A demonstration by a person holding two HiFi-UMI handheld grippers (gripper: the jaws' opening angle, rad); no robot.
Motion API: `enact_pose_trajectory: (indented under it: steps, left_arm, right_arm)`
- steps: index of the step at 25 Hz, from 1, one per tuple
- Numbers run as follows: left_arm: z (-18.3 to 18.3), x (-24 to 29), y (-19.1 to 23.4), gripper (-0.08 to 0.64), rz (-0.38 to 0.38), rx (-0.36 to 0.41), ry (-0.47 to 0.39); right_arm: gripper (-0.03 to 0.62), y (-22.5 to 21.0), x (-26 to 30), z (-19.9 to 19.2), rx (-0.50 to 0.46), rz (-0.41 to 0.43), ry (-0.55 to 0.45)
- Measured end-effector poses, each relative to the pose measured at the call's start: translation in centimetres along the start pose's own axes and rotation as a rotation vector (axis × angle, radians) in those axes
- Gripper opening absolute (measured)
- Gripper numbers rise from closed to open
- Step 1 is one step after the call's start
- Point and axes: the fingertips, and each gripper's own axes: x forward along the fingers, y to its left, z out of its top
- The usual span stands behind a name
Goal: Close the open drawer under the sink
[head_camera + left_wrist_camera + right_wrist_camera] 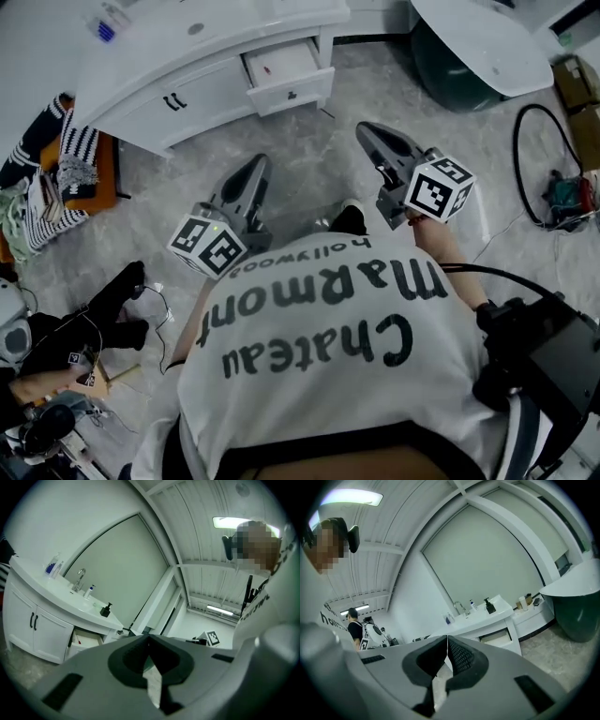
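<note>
Striped clothes (66, 169) lie heaped on an orange object (105, 178); 1 black cable (515, 155) loops across the grey floor (309, 159).

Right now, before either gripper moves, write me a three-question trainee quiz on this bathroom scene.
1. True or false: the drawer in the white cabinet is pushed fully shut.
2. Pick one. The left gripper is: A) wide open; B) shut on nothing; C) clamped on the drawer handle.
3. Short answer: does the right gripper touch the drawer?

Key: 1 false, the drawer stands pulled out. 2 B. 3 No, bare floor lies between them.
</note>
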Motion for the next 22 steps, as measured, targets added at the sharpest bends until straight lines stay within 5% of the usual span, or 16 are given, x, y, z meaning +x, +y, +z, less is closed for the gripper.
enact_pose_trajectory:
  steps: [22]
  left_arm:
    - [1.6, 11.7, 3.1, 0.009, 0.242, -0.010, -0.132]
  right_arm:
    - [0.012, -10.8, 8.5, 8.5, -0.099, 0.255, 0.115]
